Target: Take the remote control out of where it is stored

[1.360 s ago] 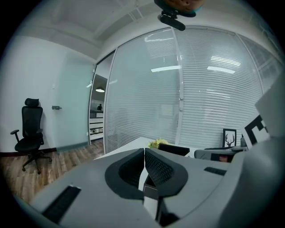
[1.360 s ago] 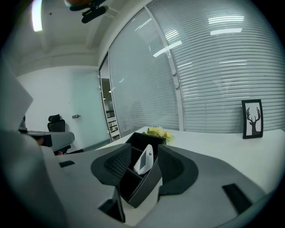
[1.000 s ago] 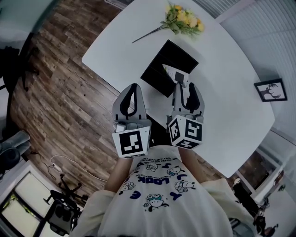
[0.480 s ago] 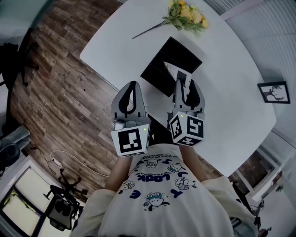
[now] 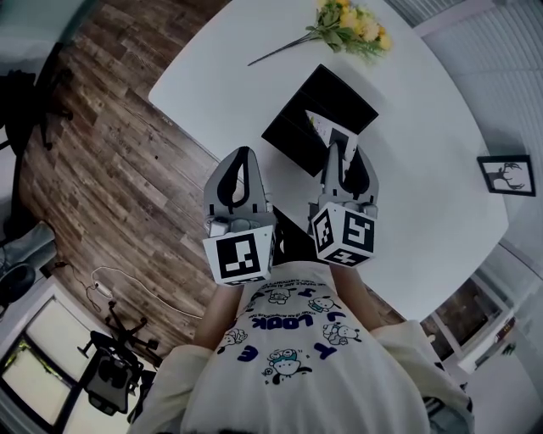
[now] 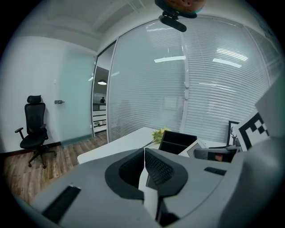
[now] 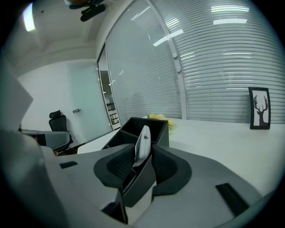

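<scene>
From the head view, the right gripper point(image 5: 339, 153) reaches over the near edge of the black box point(image 5: 344, 95) on the white table point(image 5: 424, 178). Its fingers stand at either side of the remote control point(image 5: 326, 130), which leans in the near compartment. A second ago these fingers were spread wide. They have just been closing and now stand much narrower, with the remote between them. The left gripper point(image 5: 243, 157) hangs off the table edge, over the wooden floor point(image 5: 110, 161), in much the same place as before. Yellow flowers point(image 5: 356, 21) and a small framed picture point(image 5: 507, 175) lie where they did.

In the left gripper view, the left gripper point(image 6: 143, 153) has its fingers pressed together with nothing between them. The box point(image 6: 177, 140) and flowers point(image 6: 157, 133) sit ahead on the table.

In the right gripper view, the right gripper point(image 7: 143, 152) straddles the box's near wall point(image 7: 139, 182). The remote point(image 7: 143, 137) stands tilted and edge-on between the ribbed pads point(image 7: 116, 165), which look pressed on its two sides. It has not left the box.
</scene>
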